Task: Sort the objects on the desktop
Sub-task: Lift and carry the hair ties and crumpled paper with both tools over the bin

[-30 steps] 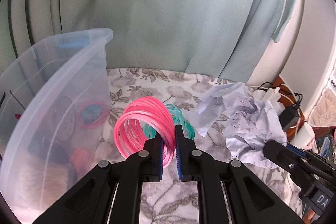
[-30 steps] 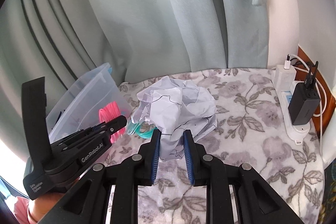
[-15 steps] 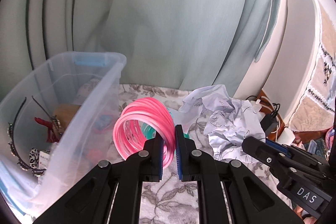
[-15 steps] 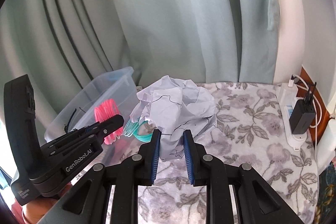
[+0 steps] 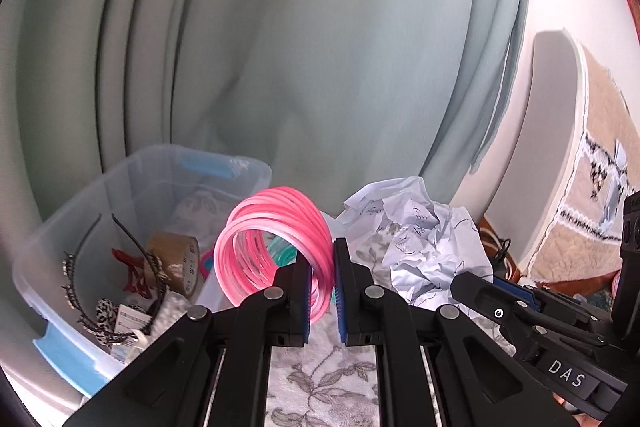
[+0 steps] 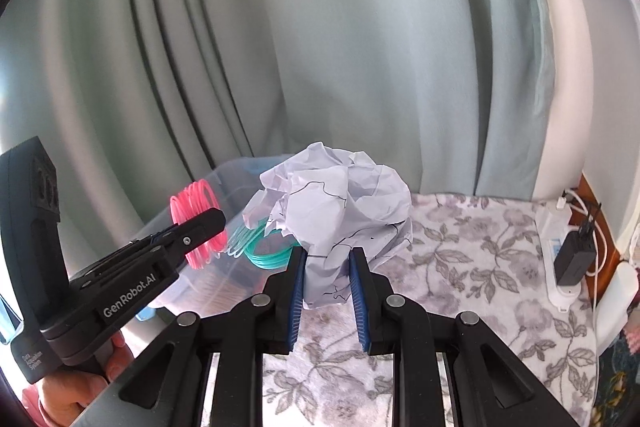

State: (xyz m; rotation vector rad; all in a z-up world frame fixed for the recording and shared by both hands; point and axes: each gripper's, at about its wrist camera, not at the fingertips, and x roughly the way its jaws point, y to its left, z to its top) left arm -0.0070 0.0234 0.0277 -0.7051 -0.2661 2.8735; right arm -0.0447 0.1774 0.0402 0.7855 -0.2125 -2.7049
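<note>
A stack of pink bangles is clamped between the blue pads of the left gripper and held in the air beside the clear plastic bin, with teal bangles hanging behind it. A crumpled paper ball is pinched by the right gripper above the floral tablecloth. A roll of brown tape and headbands are seen inside the bin.

Each black gripper has blue ribbed pads, silver screws and white lettering.
</note>
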